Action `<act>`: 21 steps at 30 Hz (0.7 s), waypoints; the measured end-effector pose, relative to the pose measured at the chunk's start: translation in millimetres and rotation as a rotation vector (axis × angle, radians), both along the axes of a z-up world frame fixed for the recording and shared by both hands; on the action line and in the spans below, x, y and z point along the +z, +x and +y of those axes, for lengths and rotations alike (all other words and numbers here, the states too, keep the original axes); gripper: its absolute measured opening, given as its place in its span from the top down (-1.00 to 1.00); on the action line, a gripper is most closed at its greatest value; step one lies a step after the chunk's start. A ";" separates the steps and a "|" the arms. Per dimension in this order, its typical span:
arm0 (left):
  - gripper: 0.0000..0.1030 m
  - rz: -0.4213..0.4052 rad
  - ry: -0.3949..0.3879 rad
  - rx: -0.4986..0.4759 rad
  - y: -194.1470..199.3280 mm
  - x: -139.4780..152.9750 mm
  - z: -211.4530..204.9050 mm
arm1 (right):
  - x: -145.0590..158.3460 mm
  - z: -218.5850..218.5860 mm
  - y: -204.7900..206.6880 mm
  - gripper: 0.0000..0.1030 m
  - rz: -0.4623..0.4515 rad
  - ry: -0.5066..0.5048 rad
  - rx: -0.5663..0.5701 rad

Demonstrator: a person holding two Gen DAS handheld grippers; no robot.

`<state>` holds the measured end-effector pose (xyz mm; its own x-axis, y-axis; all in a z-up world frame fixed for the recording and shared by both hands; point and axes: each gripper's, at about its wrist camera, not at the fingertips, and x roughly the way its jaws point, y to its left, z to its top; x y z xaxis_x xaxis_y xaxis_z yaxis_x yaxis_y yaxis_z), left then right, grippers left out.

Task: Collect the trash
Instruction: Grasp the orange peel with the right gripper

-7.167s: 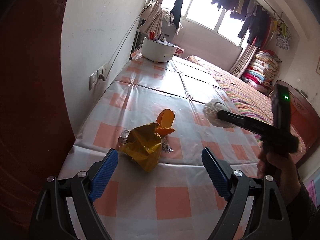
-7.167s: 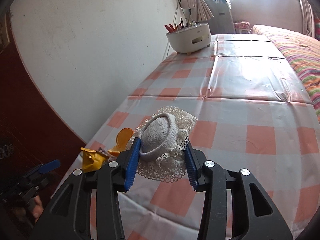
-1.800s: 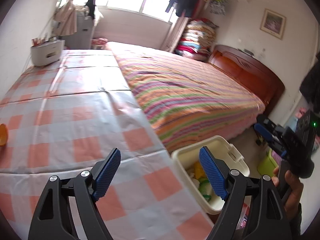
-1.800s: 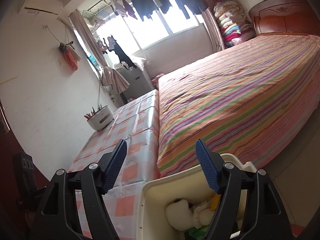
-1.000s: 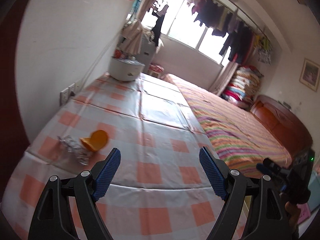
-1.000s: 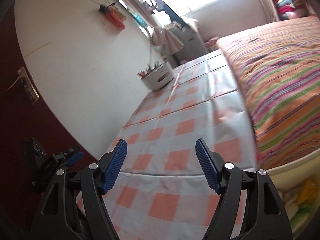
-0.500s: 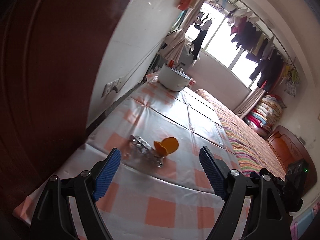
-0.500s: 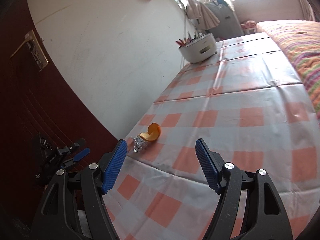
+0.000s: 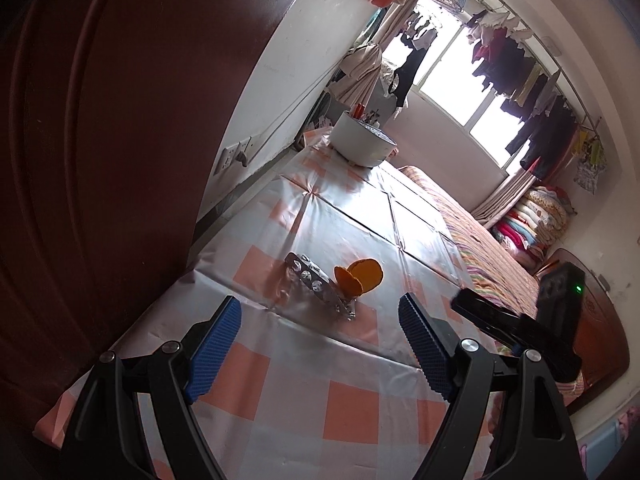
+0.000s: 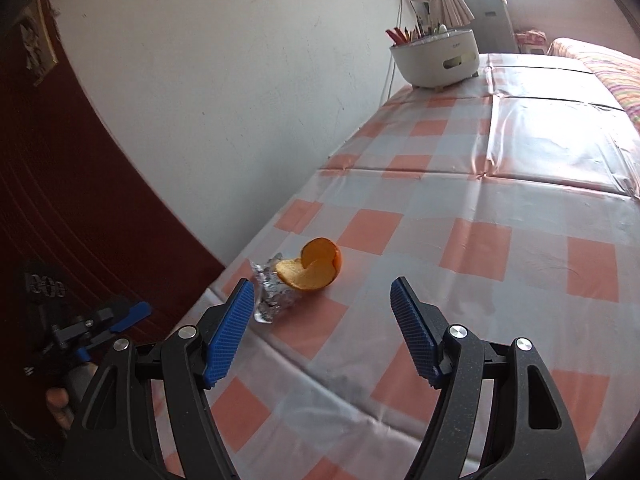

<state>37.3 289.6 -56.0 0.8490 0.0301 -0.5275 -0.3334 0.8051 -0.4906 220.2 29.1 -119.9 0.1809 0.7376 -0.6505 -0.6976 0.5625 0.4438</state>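
Observation:
An orange peel point(image 9: 359, 276) point(image 10: 314, 266) lies on the checked tablecloth point(image 9: 348, 396) next to a silver blister pack point(image 9: 318, 288) point(image 10: 270, 292). My left gripper point(image 9: 320, 344) is open and empty, a short way in front of both. My right gripper point(image 10: 322, 328) is open and empty, just short of the peel, with the blister pack by its left finger. The right gripper also shows at the right of the left wrist view point(image 9: 516, 324), and the left gripper shows at the lower left of the right wrist view point(image 10: 100, 326).
A white round holder with utensils point(image 9: 362, 142) point(image 10: 438, 56) stands at the table's far end by the wall. A dark red door point(image 9: 100, 160) is on the left. A striped bed point(image 9: 492, 252) runs along the table's right side.
Both grippers have moved closer to the peel and blister pack. They stay open and empty.

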 end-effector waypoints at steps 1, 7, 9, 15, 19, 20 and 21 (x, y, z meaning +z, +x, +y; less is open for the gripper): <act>-0.53 0.004 0.001 -0.004 0.9 -0.8 0.1 | -4.6 5.9 2.5 -0.27 -0.003 -0.018 0.003; -0.53 0.019 0.000 -0.019 2.6 -3.1 -1.1 | -28.4 35.8 16.1 -0.17 0.014 -0.091 0.032; -0.52 0.023 -0.005 -0.024 4.1 -3.2 -1.0 | -31.3 43.9 19.5 -0.14 0.016 -0.105 0.039; -0.53 0.039 -0.012 -0.036 8.8 -6.4 -1.5 | -36.0 67.4 22.3 -0.06 -0.006 -0.161 0.063; -0.53 0.046 -0.020 -0.038 11.3 -7.9 -1.7 | -45.8 76.2 23.4 0.17 -0.005 -0.184 0.068; -0.53 0.049 -0.023 -0.036 12.0 -8.5 -1.4 | -48.3 78.9 23.4 0.21 -0.007 -0.189 0.070; -0.52 0.051 -0.027 -0.036 12.6 -9.1 -1.2 | -50.1 82.1 23.8 0.23 -0.011 -0.194 0.072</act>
<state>49.9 288.3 -65.1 0.8213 -0.0143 -0.5703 -0.3299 0.8037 -0.4952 244.0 111.1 -170.1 0.1399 0.6096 -0.7802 -0.7432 0.5853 0.3241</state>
